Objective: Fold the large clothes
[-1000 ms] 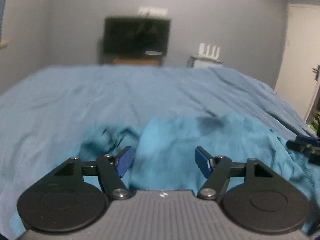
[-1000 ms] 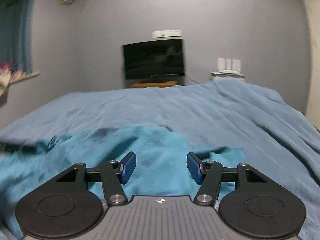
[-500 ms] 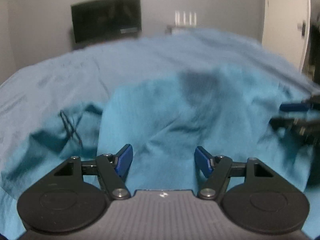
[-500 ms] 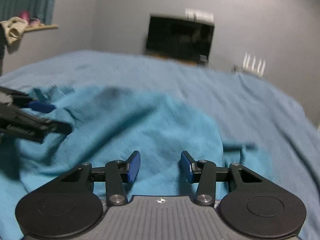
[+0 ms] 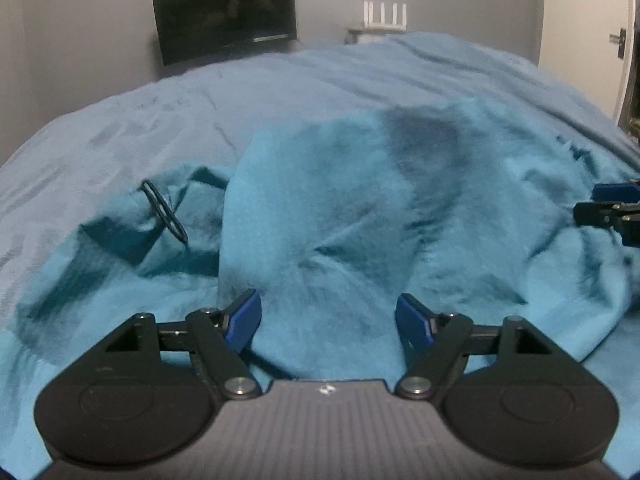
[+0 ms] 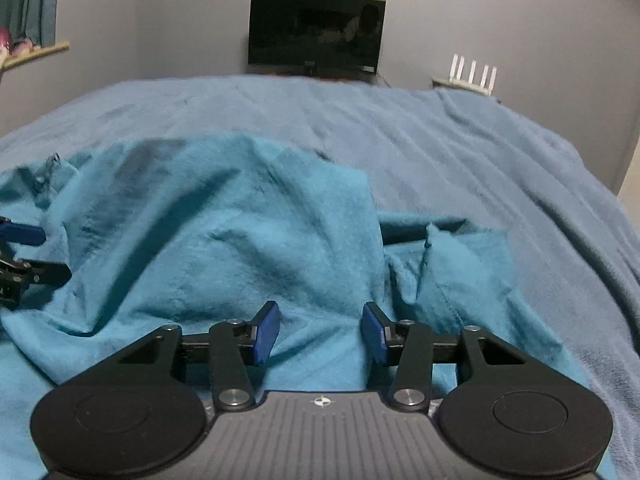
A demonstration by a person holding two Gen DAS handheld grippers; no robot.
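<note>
A large teal garment (image 5: pixel 360 216) lies rumpled on the bed, with a dark drawstring loop (image 5: pixel 164 212) at its left part. It also fills the near half of the right wrist view (image 6: pixel 224 240). My left gripper (image 5: pixel 328 320) is open, low over the garment's near edge, with cloth between and below the blue pads. My right gripper (image 6: pixel 320 330) is open, also low over the garment. Each gripper shows at the side of the other's view: the right one (image 5: pixel 608 204), the left one (image 6: pixel 24 256).
The bed is covered by a lighter blue sheet (image 6: pixel 440 140). A dark TV (image 6: pixel 316 36) stands on the far wall, a white router (image 6: pixel 472 76) beside it. A white door (image 5: pixel 584 20) is at the right.
Both grippers have dropped lower and tilted towards the garment, which now fills more of each view. Both stay open.
</note>
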